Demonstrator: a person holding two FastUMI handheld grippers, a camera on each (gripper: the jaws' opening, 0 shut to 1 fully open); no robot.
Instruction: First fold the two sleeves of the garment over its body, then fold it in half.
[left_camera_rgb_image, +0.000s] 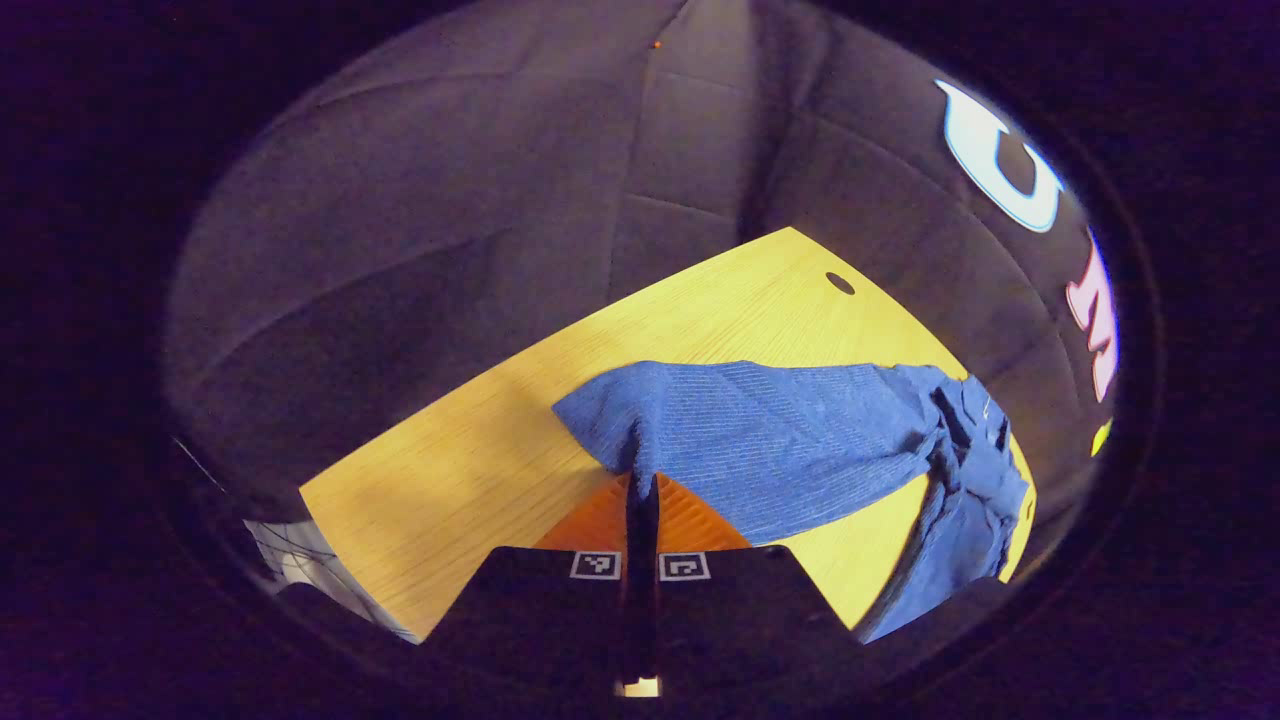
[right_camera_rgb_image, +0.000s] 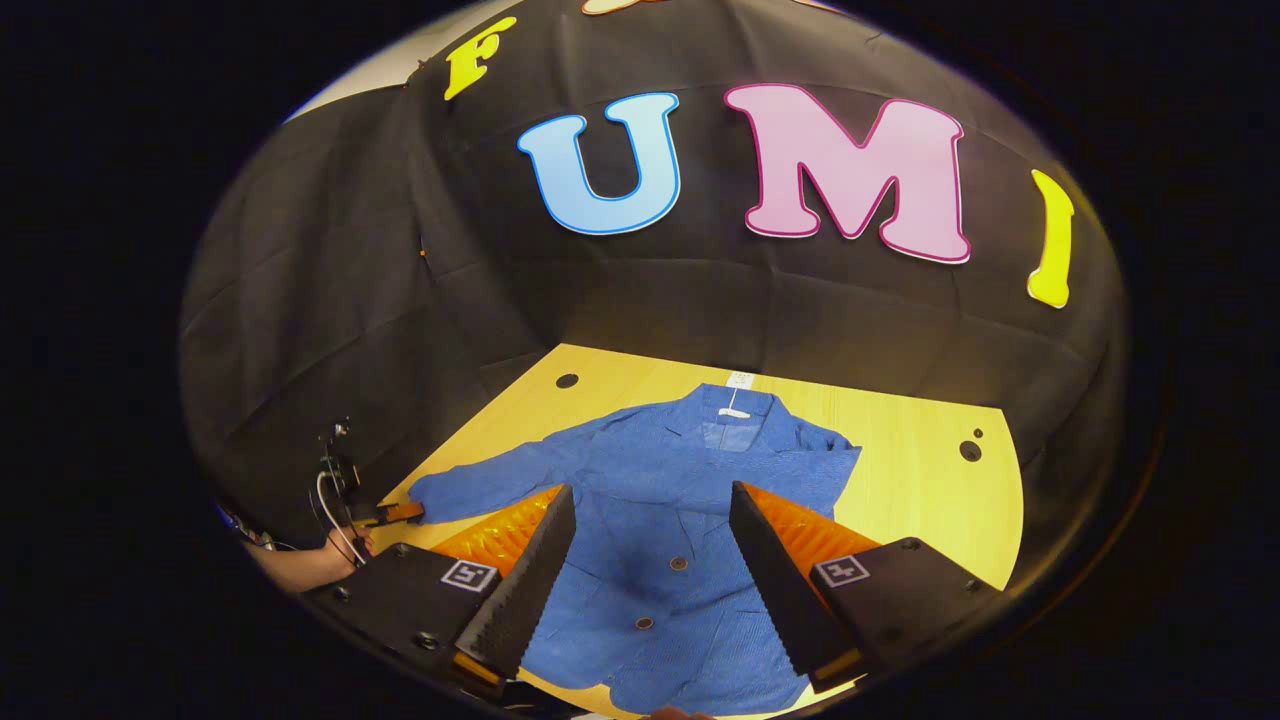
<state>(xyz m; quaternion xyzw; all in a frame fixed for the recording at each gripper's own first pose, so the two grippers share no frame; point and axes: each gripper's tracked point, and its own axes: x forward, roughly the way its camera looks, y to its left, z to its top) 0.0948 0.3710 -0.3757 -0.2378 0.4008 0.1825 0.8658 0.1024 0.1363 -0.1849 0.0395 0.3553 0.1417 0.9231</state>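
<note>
Jacket (right_camera_rgb_image: 660, 520) lies spread on my wooden table (right_camera_rgb_image: 920, 490), collar toward the booth wall, front buttons facing up. In the right gripper view I see my right gripper (right_camera_rgb_image: 650, 560) held above the jacket's body with its jaws spread wide and nothing between them. One sleeve (right_camera_rgb_image: 480, 490) stretches out toward the table's edge, and at its cuff I can make out the left gripper (right_camera_rgb_image: 395, 513), with a hand (right_camera_rgb_image: 310, 562) behind it holding the tool. The other sleeve looks bunched near the shoulder (right_camera_rgb_image: 825, 455).

In the left gripper view, my left gripper (left_camera_rgb_image: 640, 490) has its fingers pressed together on the end of the sleeve (left_camera_rgb_image: 700, 420), the cloth pinched between them. From there the blue fabric runs across the table (left_camera_rgb_image: 470, 470) to the rumpled body of the jacket (left_camera_rgb_image: 970, 480).
</note>
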